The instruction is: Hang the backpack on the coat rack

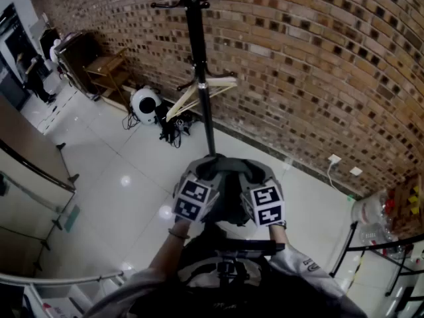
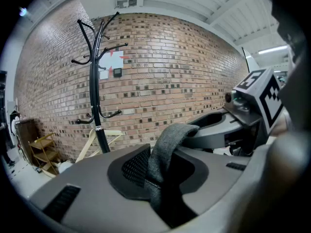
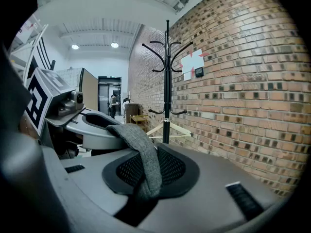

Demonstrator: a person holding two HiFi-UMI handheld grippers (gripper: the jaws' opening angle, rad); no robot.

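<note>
A black coat rack (image 1: 197,58) stands against the brick wall straight ahead, with a wooden hanger (image 1: 199,91) on its pole. Both grippers hold a dark backpack (image 1: 228,201) up in front of it. My left gripper (image 1: 196,192) is shut on the backpack's grey fabric strap (image 2: 167,144), which runs between its jaws. The right gripper (image 1: 264,197) is shut on the same grey strap (image 3: 143,161), close beside the left one. The rack (image 2: 95,81) rises to the left in the left gripper view, and the rack (image 3: 166,81) stands at centre in the right gripper view. Most of the backpack's body is hidden.
A white round device (image 1: 146,103) and cables lie on the floor left of the rack's base. A wooden shelf (image 1: 106,68) stands further left. A black metal table (image 1: 391,244) with bottles is at the right. A person (image 1: 33,78) stands far off at the left.
</note>
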